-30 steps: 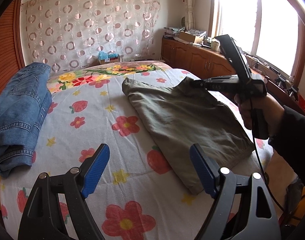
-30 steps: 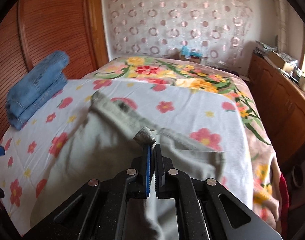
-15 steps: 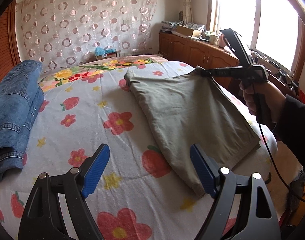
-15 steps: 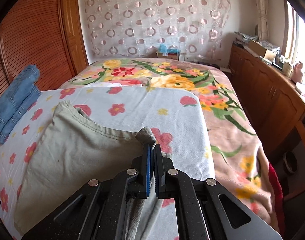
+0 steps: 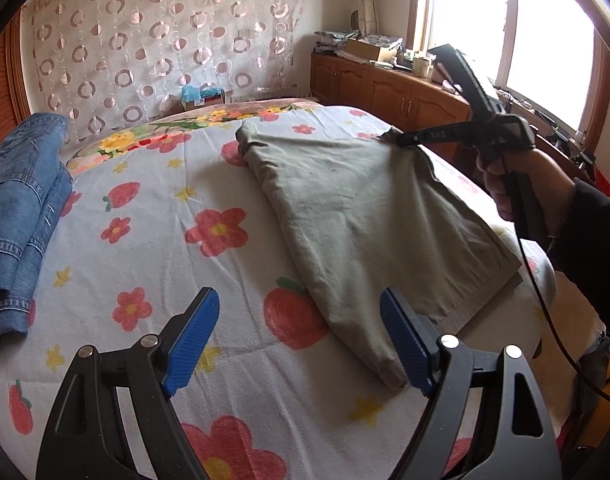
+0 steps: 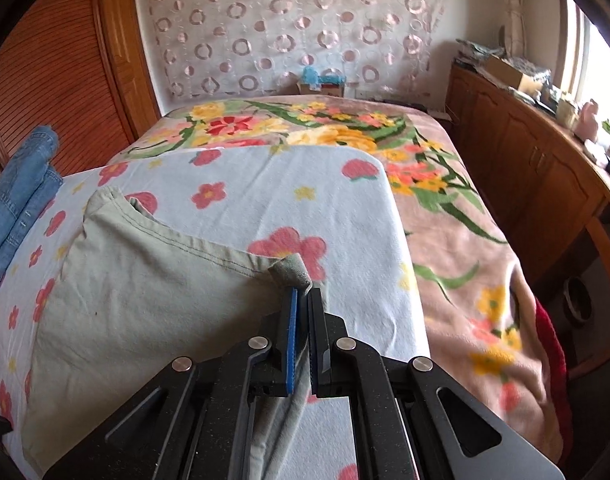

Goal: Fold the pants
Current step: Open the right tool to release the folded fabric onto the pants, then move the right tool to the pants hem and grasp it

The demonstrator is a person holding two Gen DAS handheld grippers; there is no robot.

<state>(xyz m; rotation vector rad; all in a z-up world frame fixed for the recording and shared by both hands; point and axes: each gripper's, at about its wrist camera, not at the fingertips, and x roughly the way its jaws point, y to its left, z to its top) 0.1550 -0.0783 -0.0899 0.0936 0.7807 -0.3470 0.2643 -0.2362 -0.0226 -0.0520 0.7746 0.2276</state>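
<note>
Olive-green pants lie folded flat on the flowered sheet, reaching from the middle of the bed to its right edge. My right gripper grips their far right corner, which sticks up past the tips; the jaws are opening slightly with the cloth still between the pads. In the left wrist view a hand holds that gripper at the lifted corner. My left gripper hovers open over the sheet, with its right finger beside the pants' near corner and nothing between the pads.
Folded blue jeans are stacked at the bed's left side, also seen from the right wrist as jeans. A flowered pink blanket covers the far part of the bed. Wooden cabinets run along the right under the window.
The right gripper has drawn the pants' corner outward toward the bed's right edge, and the cloth has spread flat. Its pads show a slightly wider slit. The left gripper stays open.
</note>
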